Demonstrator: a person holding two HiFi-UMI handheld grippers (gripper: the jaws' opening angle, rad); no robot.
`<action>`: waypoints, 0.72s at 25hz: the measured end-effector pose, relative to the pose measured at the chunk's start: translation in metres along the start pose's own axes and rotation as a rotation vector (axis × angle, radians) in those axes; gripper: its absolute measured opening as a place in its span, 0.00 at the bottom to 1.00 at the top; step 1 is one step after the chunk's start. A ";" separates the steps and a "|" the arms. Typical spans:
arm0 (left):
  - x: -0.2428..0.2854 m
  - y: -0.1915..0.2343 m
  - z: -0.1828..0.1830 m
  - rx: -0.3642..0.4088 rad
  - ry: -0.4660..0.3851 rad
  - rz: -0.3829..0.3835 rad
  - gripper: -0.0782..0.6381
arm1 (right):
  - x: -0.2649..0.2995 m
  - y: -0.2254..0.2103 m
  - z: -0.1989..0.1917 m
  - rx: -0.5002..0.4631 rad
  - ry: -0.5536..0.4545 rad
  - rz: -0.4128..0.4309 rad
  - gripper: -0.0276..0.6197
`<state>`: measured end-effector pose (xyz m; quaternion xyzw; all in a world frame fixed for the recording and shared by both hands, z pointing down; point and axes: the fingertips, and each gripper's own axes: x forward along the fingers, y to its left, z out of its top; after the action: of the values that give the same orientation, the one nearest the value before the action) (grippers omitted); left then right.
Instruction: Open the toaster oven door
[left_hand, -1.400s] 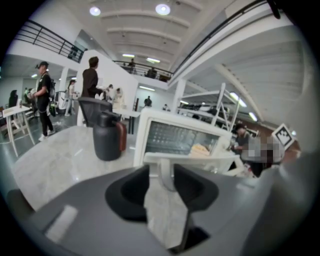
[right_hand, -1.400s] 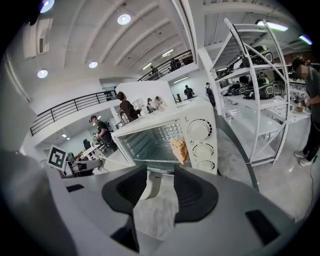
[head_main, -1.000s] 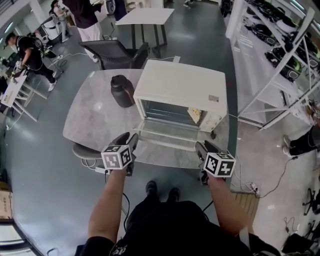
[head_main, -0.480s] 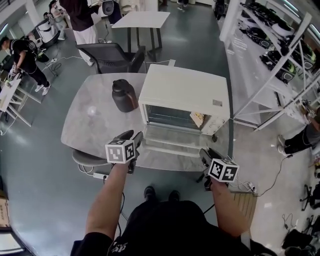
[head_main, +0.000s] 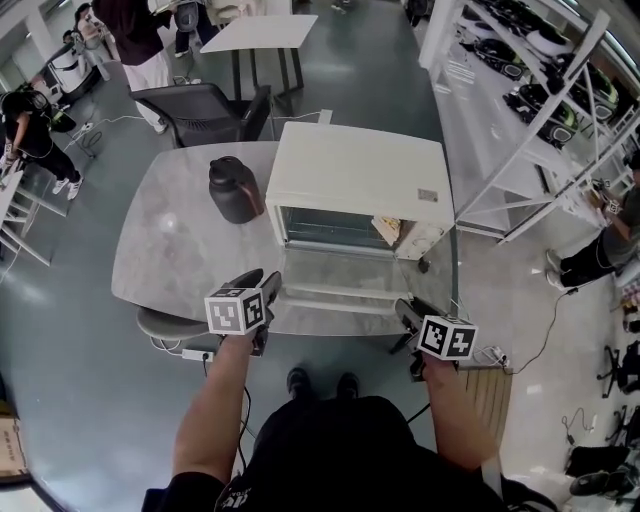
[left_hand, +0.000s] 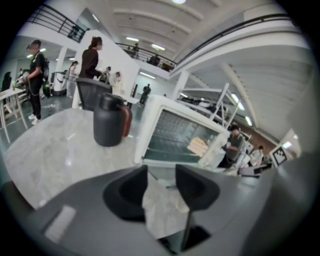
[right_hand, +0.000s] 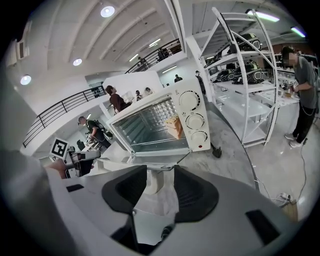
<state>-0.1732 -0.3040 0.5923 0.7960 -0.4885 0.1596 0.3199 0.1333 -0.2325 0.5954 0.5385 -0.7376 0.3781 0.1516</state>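
Cream oven door (head_main: 335, 283) laid flat (opening judged done); left claw (head_main: 262, 282) just opened, right claw (head_main: 408, 306) spread, both empty; withdrawal called for.

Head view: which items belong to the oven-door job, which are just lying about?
Job: toaster oven; door, already folded down; left gripper, jaws just been opening, empty; right gripper, open, empty.
Lying about: black jug; black chair; white table behind; shelving rack.
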 end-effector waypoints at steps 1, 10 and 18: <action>-0.001 0.000 -0.002 -0.005 0.003 -0.002 0.36 | -0.001 0.000 -0.001 0.001 0.003 -0.001 0.30; -0.001 0.001 -0.026 0.048 0.040 0.031 0.36 | 0.005 -0.002 -0.007 -0.041 0.024 -0.023 0.31; -0.001 0.004 -0.049 0.101 0.085 0.070 0.34 | 0.011 -0.008 -0.029 -0.032 0.071 -0.034 0.27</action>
<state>-0.1738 -0.2722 0.6295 0.7861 -0.4933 0.2288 0.2939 0.1311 -0.2199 0.6250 0.5348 -0.7285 0.3823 0.1927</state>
